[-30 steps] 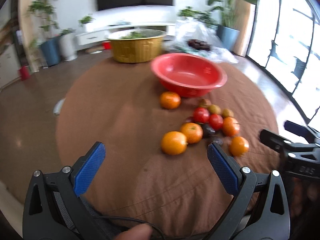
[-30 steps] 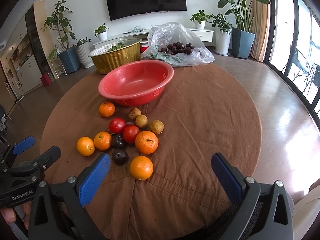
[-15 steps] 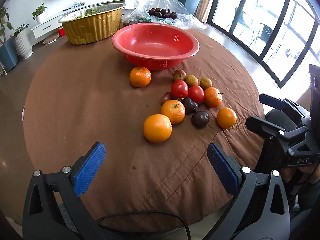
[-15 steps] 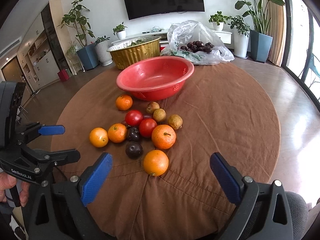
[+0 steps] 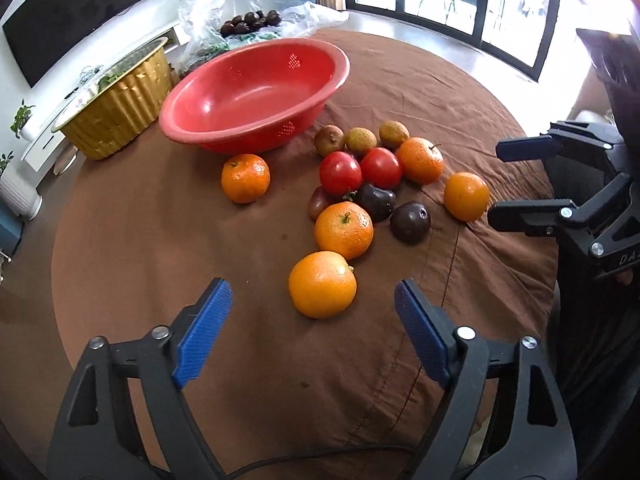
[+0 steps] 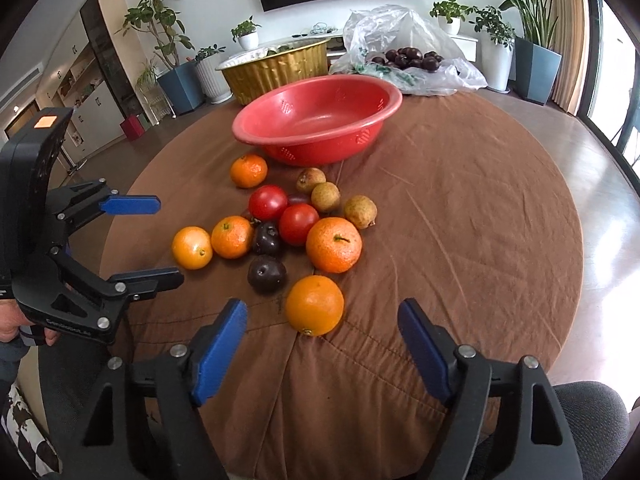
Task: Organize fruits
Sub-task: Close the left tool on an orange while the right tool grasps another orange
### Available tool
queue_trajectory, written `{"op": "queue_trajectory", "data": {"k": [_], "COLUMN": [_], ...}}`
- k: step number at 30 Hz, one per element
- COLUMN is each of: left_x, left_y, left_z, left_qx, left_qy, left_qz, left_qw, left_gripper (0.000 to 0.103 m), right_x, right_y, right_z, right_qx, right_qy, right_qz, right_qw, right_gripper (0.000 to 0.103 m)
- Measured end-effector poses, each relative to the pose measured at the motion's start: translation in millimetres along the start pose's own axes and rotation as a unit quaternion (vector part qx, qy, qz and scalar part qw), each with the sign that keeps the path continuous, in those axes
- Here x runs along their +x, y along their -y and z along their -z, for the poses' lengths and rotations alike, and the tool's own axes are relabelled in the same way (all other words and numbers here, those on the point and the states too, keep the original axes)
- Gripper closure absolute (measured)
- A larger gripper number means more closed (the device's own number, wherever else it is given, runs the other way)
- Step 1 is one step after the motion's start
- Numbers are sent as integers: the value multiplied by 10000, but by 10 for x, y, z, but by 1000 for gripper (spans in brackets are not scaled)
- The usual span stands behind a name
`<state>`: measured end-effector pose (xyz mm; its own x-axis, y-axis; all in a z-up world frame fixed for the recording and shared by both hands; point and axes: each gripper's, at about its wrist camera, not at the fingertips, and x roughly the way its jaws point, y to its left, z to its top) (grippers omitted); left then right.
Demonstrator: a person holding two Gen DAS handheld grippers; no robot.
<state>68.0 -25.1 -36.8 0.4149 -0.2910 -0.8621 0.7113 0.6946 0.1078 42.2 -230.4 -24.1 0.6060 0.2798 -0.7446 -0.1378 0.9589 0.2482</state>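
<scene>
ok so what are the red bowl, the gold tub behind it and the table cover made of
Red bowl: looks like moulded plastic, smooth with a soft sheen, small patches of drain holes in the wall. Gold tub: probably thin foil, shiny, with crimped vertical ribs and a silvery rolled rim. Table cover: woven brown cloth, matte, with wrinkles and a stitched seam.

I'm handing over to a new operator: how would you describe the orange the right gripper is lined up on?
Start at the red basin on the brown tablecloth and follow the fruit cluster toward the table's near edge. The last fruit is the orange, just ahead of the closing, empty right gripper. It lies apart, smooth-skinned, beside a dark plum.
</scene>
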Motion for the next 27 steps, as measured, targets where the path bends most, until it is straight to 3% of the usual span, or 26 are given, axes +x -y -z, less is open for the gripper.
{"op": "queue_trajectory", "data": {"k": [3, 5, 9, 19, 27], "left_x": [86, 153, 187, 148, 25], "left_y": [-9, -16, -25, -105, -52], "left_z": [-17, -22, -20, 62, 133], "left_qx": [54, 11, 5, -161, -312], "left_qy": [-70, -126, -76, -24, 113], "left_qz": [255, 392, 353, 525, 600], "left_qw": [9996, 9992, 9993, 9985, 9976], "left_gripper": [52, 61, 66, 66, 66], "right_x": [41, 66, 132, 271, 350], "right_y": [-12, -13, -1, 19, -6], "right_z": [-8, -11, -32, -49, -40], "right_qx": [-33, -34, -21, 48, -29], "right_qy": [-64, -120, -241, -488, -626], "right_qz": [-3, -29, -74, -191, -248], "right_qw": [10000, 9999, 9997, 9986, 9977], "right_gripper": [26, 27, 32, 41, 56]}}
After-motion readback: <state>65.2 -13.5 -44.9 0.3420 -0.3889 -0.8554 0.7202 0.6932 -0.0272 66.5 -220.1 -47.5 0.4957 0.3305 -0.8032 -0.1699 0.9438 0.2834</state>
